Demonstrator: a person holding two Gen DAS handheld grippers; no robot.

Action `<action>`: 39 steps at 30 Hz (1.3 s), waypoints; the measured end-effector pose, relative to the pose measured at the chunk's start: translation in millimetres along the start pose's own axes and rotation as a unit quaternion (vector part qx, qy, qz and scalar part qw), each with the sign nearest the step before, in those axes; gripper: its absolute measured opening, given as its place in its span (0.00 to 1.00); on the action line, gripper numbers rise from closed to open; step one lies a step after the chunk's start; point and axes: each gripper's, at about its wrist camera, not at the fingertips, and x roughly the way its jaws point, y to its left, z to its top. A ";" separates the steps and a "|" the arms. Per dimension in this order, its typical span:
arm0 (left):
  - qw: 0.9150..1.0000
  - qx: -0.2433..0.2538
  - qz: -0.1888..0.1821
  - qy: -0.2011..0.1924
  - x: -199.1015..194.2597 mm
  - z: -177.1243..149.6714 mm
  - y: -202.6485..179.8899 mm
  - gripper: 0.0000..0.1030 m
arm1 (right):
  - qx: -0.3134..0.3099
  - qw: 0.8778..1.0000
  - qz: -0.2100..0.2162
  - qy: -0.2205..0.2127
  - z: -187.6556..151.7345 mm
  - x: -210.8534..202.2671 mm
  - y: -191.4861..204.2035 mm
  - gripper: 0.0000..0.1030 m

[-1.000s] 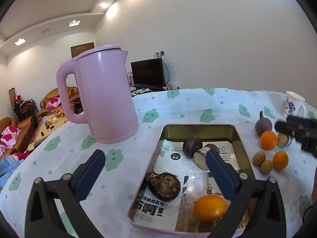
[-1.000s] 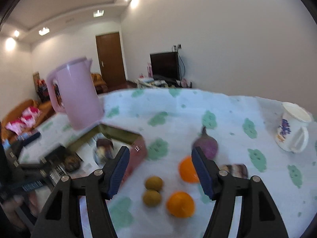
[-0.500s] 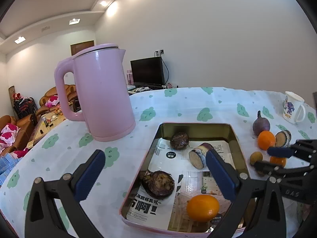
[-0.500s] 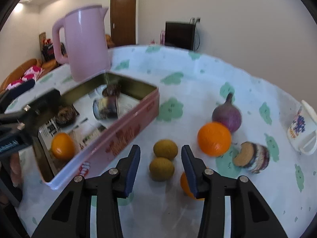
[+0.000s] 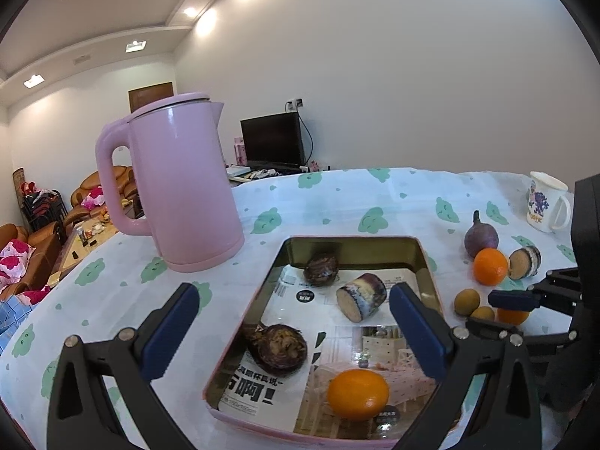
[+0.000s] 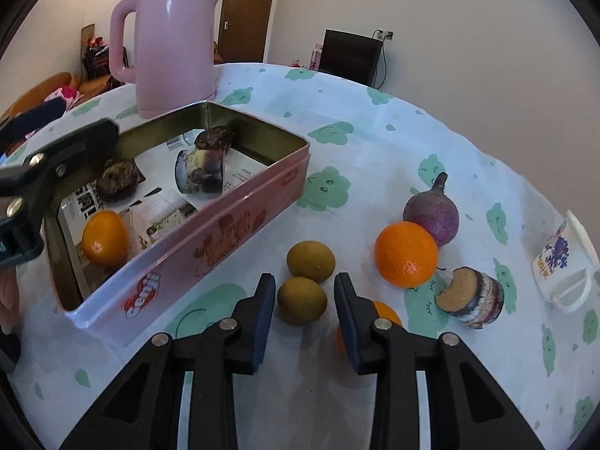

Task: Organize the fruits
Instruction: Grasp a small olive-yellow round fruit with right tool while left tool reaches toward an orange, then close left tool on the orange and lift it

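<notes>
Two small brown-green fruits lie on the cloth beside the pink tin [image 6: 225,225]. My right gripper [image 6: 304,281] reaches down around the nearer one [image 6: 302,300]; its jaws are closing, with a sliver of cloth still showing at the right pad. The farther fruit [image 6: 310,260] touches the nearer one. An orange [image 6: 407,253], a purple stalked fruit [image 6: 431,213] and a cut purple piece [image 6: 468,296] lie to the right. A second orange [image 6: 386,315] is half hidden behind the right finger. My left gripper [image 5: 292,300] hangs open and empty over the tin [image 5: 427,262], which holds an orange [image 5: 358,393], two dark fruits and a cut piece.
A tall pink kettle [image 5: 180,187] stands behind the tin's far left corner. A white patterned mug [image 6: 562,258] sits at the far right near the table's edge. The round table carries a white cloth with green prints.
My right gripper has dropped and tipped down over the two brown-green fruits, and its jaws have narrowed from wide to just around the nearer one. The left gripper has stayed put.
</notes>
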 end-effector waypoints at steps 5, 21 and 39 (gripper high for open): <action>1.000 0.006 -0.003 -0.006 -4.3 2.4 -7.7 1.00 | -0.009 1.000 0.002 0.001 1.9 2.0 0.7 0.28; 0.995 0.036 -0.093 0.007 -11.3 14.4 -74.8 0.99 | 0.125 0.986 -0.035 -0.103 -25.5 -55.0 -72.6 0.27; 0.958 0.108 -0.210 0.162 34.8 -3.4 -173.9 0.51 | 0.178 0.976 -0.057 -0.116 -49.6 -66.5 -112.7 0.27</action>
